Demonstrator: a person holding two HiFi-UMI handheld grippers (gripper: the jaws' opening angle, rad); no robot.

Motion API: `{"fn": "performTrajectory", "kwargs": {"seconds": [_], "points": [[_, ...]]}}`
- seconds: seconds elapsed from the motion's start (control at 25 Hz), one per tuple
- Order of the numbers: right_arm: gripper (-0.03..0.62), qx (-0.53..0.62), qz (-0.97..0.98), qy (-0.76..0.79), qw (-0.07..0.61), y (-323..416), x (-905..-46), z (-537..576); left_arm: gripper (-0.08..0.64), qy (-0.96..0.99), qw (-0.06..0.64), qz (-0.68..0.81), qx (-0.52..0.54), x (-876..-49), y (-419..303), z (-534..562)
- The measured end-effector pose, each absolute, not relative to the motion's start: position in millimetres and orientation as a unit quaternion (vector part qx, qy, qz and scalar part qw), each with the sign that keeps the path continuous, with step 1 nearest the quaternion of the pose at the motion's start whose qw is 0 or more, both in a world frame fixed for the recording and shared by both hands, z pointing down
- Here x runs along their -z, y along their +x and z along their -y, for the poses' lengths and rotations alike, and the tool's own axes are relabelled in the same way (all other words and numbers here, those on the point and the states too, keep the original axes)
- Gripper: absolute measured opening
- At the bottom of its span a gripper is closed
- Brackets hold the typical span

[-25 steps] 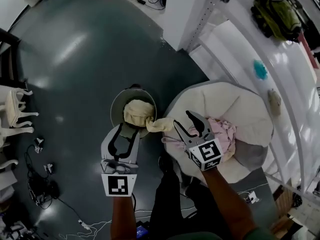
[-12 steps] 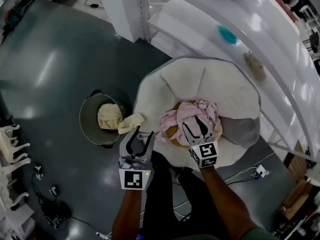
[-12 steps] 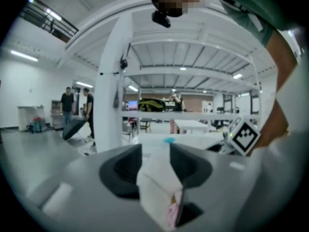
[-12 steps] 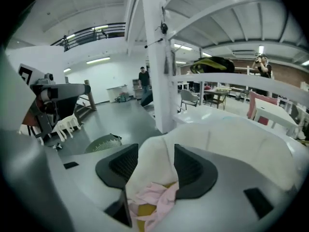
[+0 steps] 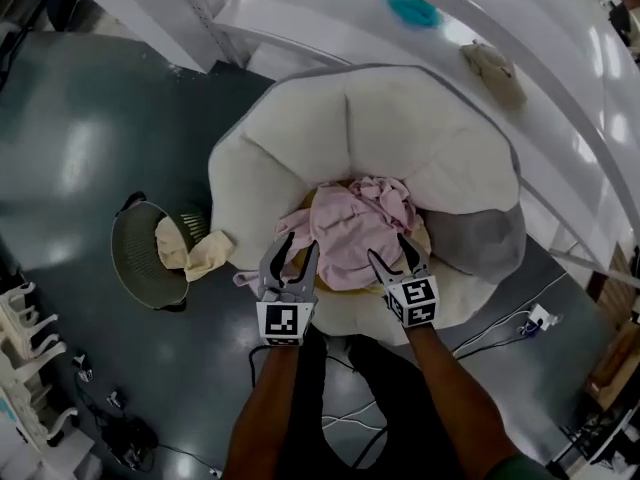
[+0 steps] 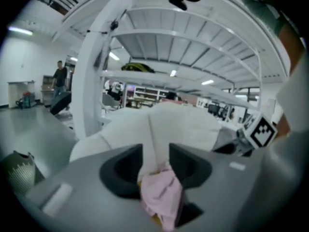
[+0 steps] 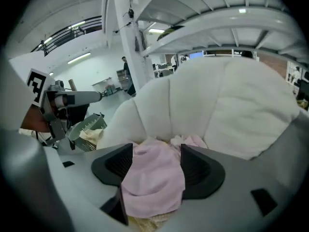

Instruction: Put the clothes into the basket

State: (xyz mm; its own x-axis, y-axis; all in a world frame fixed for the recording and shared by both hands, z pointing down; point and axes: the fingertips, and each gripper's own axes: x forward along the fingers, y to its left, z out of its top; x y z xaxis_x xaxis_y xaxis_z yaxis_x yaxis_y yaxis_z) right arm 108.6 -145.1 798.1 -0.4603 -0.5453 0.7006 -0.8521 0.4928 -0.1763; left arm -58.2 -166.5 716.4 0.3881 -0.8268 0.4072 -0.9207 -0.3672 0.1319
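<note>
Head view: limp, light pink garment point(image 5: 350, 230) sits between the wide fingers of left gripper point(image 5: 295, 248) and just-opened right gripper point(image 5: 388, 248); pinching a bunched fold looks best.

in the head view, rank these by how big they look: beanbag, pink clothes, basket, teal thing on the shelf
1. beanbag
2. pink clothes and basket: about alike. The basket sits lower and farther from the camera, so I won't rank them.
3. teal thing
</note>
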Motion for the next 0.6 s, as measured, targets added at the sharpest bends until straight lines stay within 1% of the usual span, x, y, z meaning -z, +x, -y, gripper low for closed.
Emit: {"fn": "performTrajectory", "kwargs": {"seconds": [0.24,0.36,0.44,0.52,0.6], "points": [[0.318,-0.351,0.784,0.426,0.284,145,-907,136,0.172,0.789,0.25,0.535,-0.168,-848,-20,174],[0.321,-0.379,0.782,0.399,0.295,141,-949,131,0.172,0.781,0.272,0.53,-0.186,-897,-12,173],[0.31,-0.38,0.785,0.388,0.298,137,-961,132,0.172,0.78,0.29,0.521,-0.192,-922,-7,170],[0.112,-0.362,0.794,0.385,0.301,135,-958,136,0.152,0.78,0.301,0.514,-0.192,-932,-3,165],[0.082,-0.337,0.804,0.387,0.299,133,-942,138,0.102,0.781,0.3,0.514,-0.187,-927,-1,163]]}}
